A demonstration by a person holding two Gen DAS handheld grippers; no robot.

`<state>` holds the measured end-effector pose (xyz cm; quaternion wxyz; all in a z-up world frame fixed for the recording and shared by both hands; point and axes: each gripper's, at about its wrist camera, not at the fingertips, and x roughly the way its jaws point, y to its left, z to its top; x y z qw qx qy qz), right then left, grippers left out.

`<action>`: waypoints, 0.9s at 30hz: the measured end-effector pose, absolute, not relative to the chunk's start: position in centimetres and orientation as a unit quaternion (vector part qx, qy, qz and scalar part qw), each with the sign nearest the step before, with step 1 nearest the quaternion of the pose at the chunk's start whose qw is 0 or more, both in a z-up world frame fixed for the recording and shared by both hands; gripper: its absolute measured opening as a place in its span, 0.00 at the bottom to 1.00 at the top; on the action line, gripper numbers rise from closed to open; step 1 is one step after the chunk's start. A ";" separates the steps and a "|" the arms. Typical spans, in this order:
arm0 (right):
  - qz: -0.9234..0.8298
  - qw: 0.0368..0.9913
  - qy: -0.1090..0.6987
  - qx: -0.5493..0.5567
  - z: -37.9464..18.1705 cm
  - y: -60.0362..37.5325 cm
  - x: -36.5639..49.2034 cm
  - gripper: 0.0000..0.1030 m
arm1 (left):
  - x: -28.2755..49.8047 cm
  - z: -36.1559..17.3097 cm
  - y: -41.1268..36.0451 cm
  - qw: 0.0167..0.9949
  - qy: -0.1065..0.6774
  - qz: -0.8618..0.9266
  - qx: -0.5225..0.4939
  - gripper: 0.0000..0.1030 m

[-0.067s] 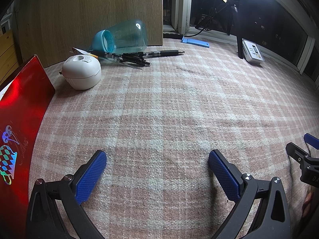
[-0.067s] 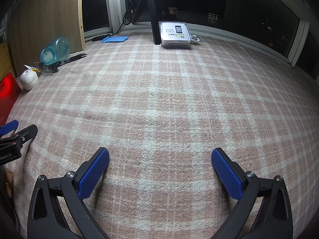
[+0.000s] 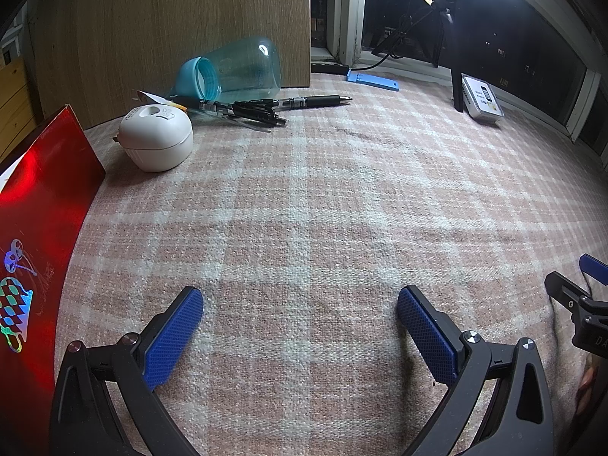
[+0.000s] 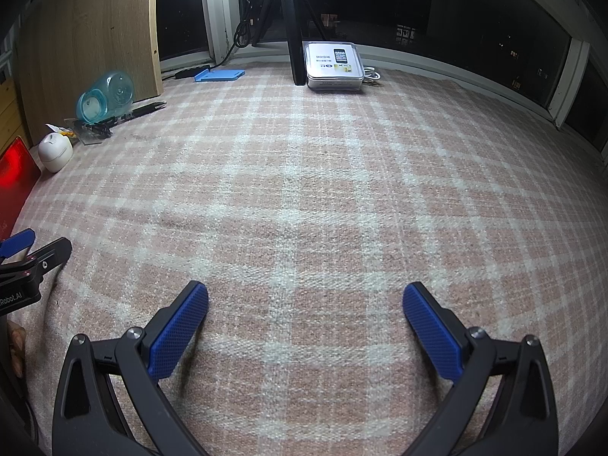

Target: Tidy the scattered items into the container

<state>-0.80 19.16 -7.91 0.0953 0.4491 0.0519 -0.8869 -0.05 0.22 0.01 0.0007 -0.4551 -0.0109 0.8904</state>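
A clear teal jar (image 3: 231,72) lies on its side at the far left, mouth toward me, also in the right wrist view (image 4: 104,95). Several black pens (image 3: 266,108) and a clear ruler lie in front of it. A white rounded gadget (image 3: 155,138) sits left of them, also in the right wrist view (image 4: 55,151). My left gripper (image 3: 300,306) is open and empty, low over the plaid cloth, well short of these items. My right gripper (image 4: 306,298) is open and empty, to the right of the left one.
A red box (image 3: 41,205) stands at the left edge. A wooden panel (image 3: 171,19) backs the jar. A blue flat piece (image 3: 374,80), a tripod leg (image 4: 294,53) and a white tin (image 4: 334,65) sit by the window at the back.
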 end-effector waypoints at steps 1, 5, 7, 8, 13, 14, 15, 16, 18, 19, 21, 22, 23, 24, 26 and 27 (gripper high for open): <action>-0.887 0.096 0.051 0.449 -7.9 19.2 -0.8 1.00 | -0.1 0.0 0.2 0.001 -0.012 0.890 -0.455 1.00; -0.887 0.095 0.053 0.449 -7.9 19.1 -0.8 1.00 | 0.0 0.1 0.4 0.000 -0.013 0.890 -0.455 1.00; -0.887 0.095 0.052 0.449 -7.9 19.1 -0.8 1.00 | 0.2 0.2 0.2 0.000 -0.014 0.890 -0.455 1.00; -0.887 0.095 0.052 0.449 -7.9 19.1 -0.8 1.00 | 0.1 0.1 0.0 0.001 -0.014 0.890 -0.455 1.00; -0.882 0.098 0.054 0.458 -7.9 19.3 -1.2 1.00 | 0.4 0.2 0.5 0.003 -0.016 0.887 -0.461 0.99; -0.880 0.099 0.056 0.462 -7.8 19.1 -1.1 1.00 | 0.6 0.3 0.4 0.006 -0.016 0.884 -0.468 0.99; -0.877 0.100 0.056 0.467 -7.8 19.1 -1.2 1.00 | 0.8 0.5 0.3 0.010 -0.017 0.881 -0.473 0.99; -0.875 0.100 0.056 0.471 -7.8 19.1 -1.2 1.00 | 1.0 0.7 0.1 0.013 -0.019 0.878 -0.477 0.99; -0.871 0.100 0.057 0.477 -7.5 19.2 -1.1 1.00 | 1.6 1.4 -0.2 0.015 -0.020 0.878 -0.478 0.99; -0.872 0.099 0.056 0.476 -7.2 19.4 -0.9 1.00 | 2.1 1.8 -0.4 0.015 -0.020 0.880 -0.474 0.99; -0.875 0.097 0.052 0.472 -6.4 19.8 -0.4 1.00 | 2.8 3.0 -1.1 0.014 -0.020 0.885 -0.466 0.99; -0.877 0.098 0.049 0.468 -5.8 20.0 -0.2 1.00 | 3.2 3.6 -1.5 0.016 -0.021 0.887 -0.462 0.99; -0.880 0.099 0.048 0.463 -5.2 20.2 0.1 1.00 | 3.5 4.2 -1.8 0.018 -0.021 0.888 -0.459 0.99; -0.882 0.099 0.047 0.458 -4.5 20.4 0.2 1.00 | 3.8 4.9 -2.1 0.020 -0.020 0.890 -0.456 0.99; -0.888 0.101 0.043 0.447 -3.0 21.0 0.5 1.00 | 4.4 6.2 -2.9 0.025 -0.018 0.891 -0.452 0.99; -0.890 0.104 0.040 0.442 -2.3 21.2 0.6 1.00 | 4.7 7.0 -3.3 0.027 -0.017 0.892 -0.450 0.99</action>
